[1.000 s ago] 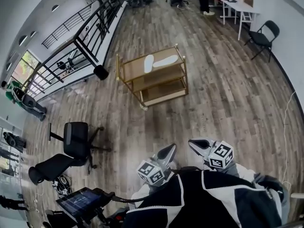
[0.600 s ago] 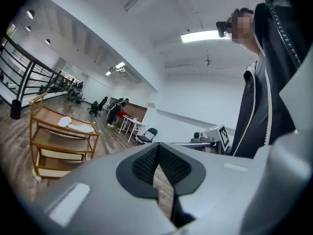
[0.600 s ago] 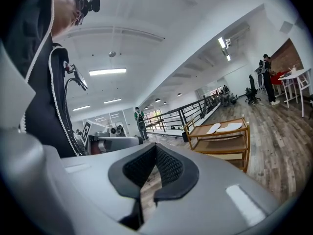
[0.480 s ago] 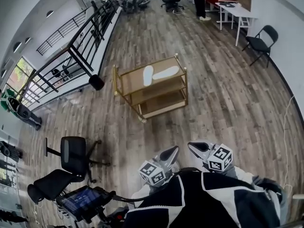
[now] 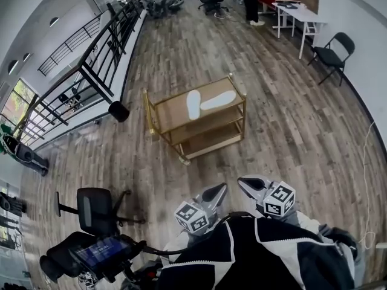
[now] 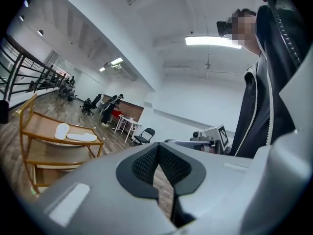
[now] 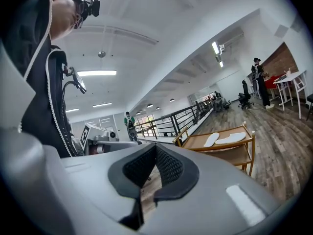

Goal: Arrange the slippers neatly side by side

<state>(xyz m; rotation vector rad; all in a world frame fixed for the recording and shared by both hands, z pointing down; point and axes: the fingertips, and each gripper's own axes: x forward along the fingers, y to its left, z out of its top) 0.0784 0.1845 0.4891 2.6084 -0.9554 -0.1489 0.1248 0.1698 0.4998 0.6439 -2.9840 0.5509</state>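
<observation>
Two white slippers lie on the top shelf of a gold three-shelf cart (image 5: 172, 112) in the middle of the wooden floor. One slipper (image 5: 193, 104) lies lengthwise, the other slipper (image 5: 219, 100) lies at an angle to it with their ends close together. Both slippers show far off in the left gripper view (image 6: 61, 130) (image 6: 82, 137) and in the right gripper view (image 7: 211, 139) (image 7: 231, 138). My left gripper (image 5: 214, 193) and right gripper (image 5: 248, 185) are held close to my chest, well short of the cart. Both are shut with nothing between the jaws.
A black office chair (image 5: 95, 202) and a tablet on a stand (image 5: 100, 254) sit at the lower left. A black railing (image 5: 91, 59) runs along the left. A folding chair (image 5: 332, 48), a white table (image 5: 296, 9) and people stand far back. A cable (image 5: 364, 162) trails at right.
The cart with the slippers has come nearer and shifted slightly right in the head view; the office chair has slid toward the lower left. Both grippers keep the same pose, shut.
</observation>
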